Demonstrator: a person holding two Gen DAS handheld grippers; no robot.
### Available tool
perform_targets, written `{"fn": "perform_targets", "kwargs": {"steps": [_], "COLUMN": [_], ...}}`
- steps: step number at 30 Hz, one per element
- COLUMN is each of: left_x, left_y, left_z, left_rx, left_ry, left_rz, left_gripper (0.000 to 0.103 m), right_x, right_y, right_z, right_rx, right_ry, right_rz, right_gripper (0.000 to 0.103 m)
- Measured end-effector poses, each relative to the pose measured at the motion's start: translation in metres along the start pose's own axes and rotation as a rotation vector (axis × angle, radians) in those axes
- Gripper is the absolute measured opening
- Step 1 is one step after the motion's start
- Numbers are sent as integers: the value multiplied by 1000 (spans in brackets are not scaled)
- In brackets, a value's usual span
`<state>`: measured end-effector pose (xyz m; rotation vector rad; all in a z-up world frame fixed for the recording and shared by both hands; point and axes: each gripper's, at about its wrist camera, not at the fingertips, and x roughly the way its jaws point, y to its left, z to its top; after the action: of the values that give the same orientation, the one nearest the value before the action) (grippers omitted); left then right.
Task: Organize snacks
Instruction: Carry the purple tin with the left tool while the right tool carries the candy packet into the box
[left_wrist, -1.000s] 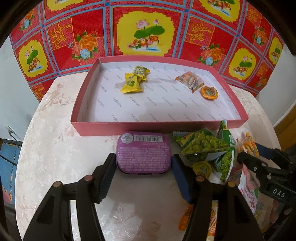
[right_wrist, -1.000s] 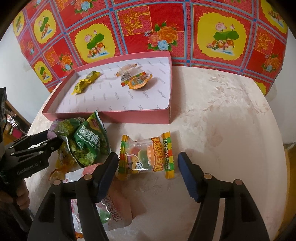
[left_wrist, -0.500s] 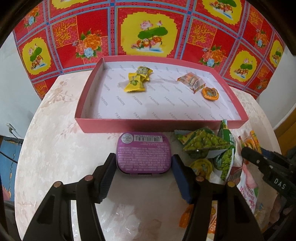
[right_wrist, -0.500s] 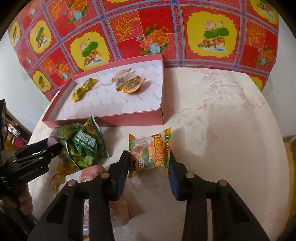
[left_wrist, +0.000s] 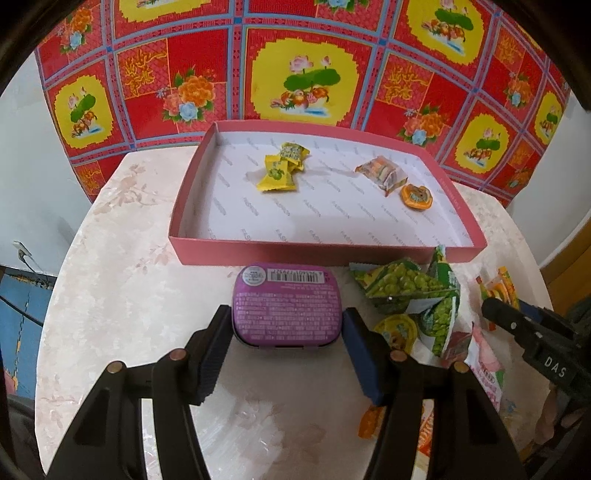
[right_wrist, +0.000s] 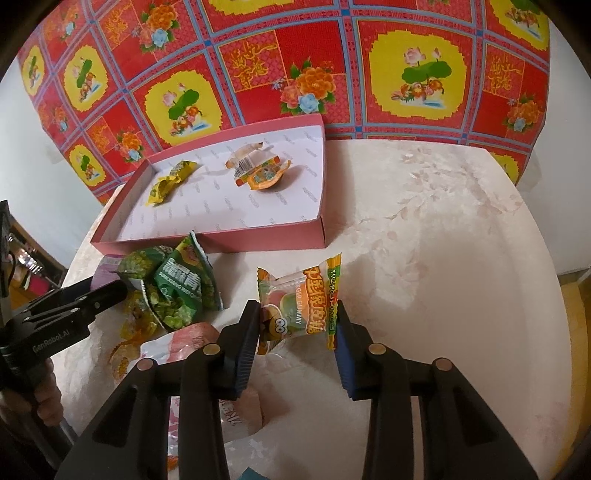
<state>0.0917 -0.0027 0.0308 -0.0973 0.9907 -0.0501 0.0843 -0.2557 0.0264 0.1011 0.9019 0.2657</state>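
Change: the right gripper (right_wrist: 297, 326) has closed on the gummy pack (right_wrist: 301, 306) since a second ago, when its fingers stood wide around it; the pack now looks raised off the desk (right_wrist: 443, 258). The left gripper (left_wrist: 286, 334) has hardly shifted.
Right fingers: narrow, pinching the gummy pack by its two crimped ends.
Left fingers: wide, one on each side of the purple tin (left_wrist: 287, 304), close to its short sides; I cannot tell if they touch.
Key relation: the box (right_wrist: 221, 243) lies far and left of the held pack, so the carry likely goes forward and leftward over the near wall.
Long axis: the pack runs left to right between the fingers.
Nearer arm: the left, since the tin sits just before the box wall.
Left view only: the tin's barcode label and all four candies inside the box.
Right view only: the grip on the pack, and the green pea bags (right_wrist: 177, 291) between both grippers.
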Motion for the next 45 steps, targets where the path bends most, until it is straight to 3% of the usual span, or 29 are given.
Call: {"fn": "perform_targets", "kwargs": {"steps": [21,45], "left_x": [-28,6], "left_y": [-7,8], "left_z": [33,84], "left_rx": [23,7], "left_ry": [-72,-87], "left_rz": [-8,28], "left_gripper": [63,63], "right_x": [-19,3], "right_y": [9,31], "right_z": [30,103], "right_rx": [-37,-139], "right_ry": [-53,-86], "right_rz": [9,16], "right_gripper": [38,38]}}
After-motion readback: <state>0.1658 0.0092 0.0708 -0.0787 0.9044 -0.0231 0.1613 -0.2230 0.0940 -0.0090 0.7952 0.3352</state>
